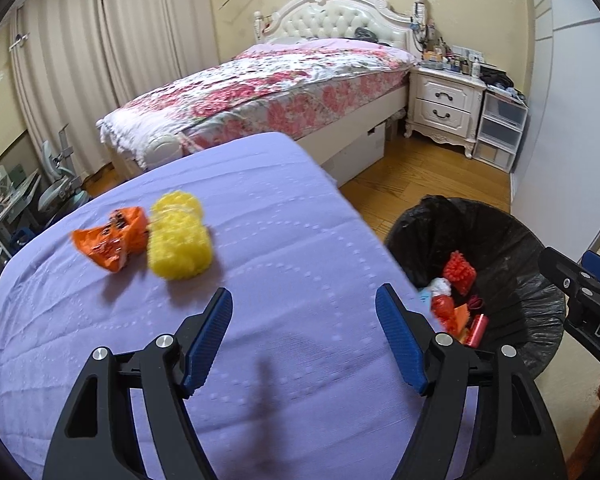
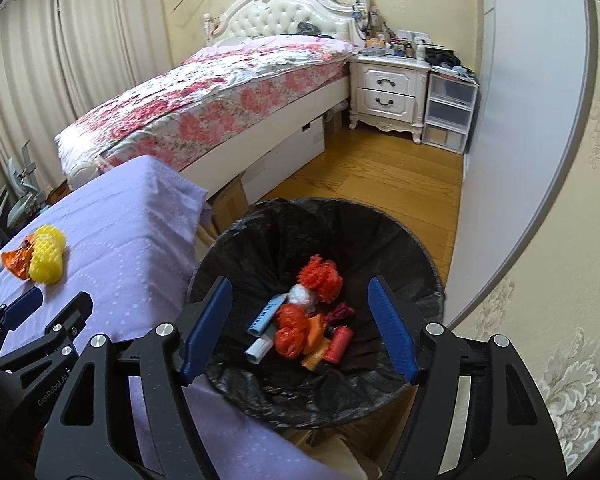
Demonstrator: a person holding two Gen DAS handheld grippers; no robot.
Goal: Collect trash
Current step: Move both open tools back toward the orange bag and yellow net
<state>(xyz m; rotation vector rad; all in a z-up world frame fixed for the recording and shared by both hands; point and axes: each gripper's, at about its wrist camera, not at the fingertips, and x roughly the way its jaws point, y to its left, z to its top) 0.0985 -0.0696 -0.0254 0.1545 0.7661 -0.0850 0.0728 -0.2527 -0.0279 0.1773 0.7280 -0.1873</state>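
A yellow foam net (image 1: 179, 237) and a crumpled orange wrapper (image 1: 112, 237) lie side by side on the purple-covered table (image 1: 260, 208); both also show in the right wrist view, the net (image 2: 47, 254) and the wrapper (image 2: 16, 259). My left gripper (image 1: 305, 300) is open and empty above the cloth, short of the yellow net. A black-lined trash bin (image 2: 400, 236) stands right of the table and holds red, orange, white and blue scraps (image 2: 300, 316). My right gripper (image 2: 300, 288) is open and empty over the bin.
A bed (image 2: 204, 100) with a floral cover stands behind the table. A white nightstand (image 2: 388, 88) and plastic drawers (image 2: 448, 116) stand by the right wall. Wooden floor (image 2: 372, 176) lies between bed and bin. Curtains hang at the left.
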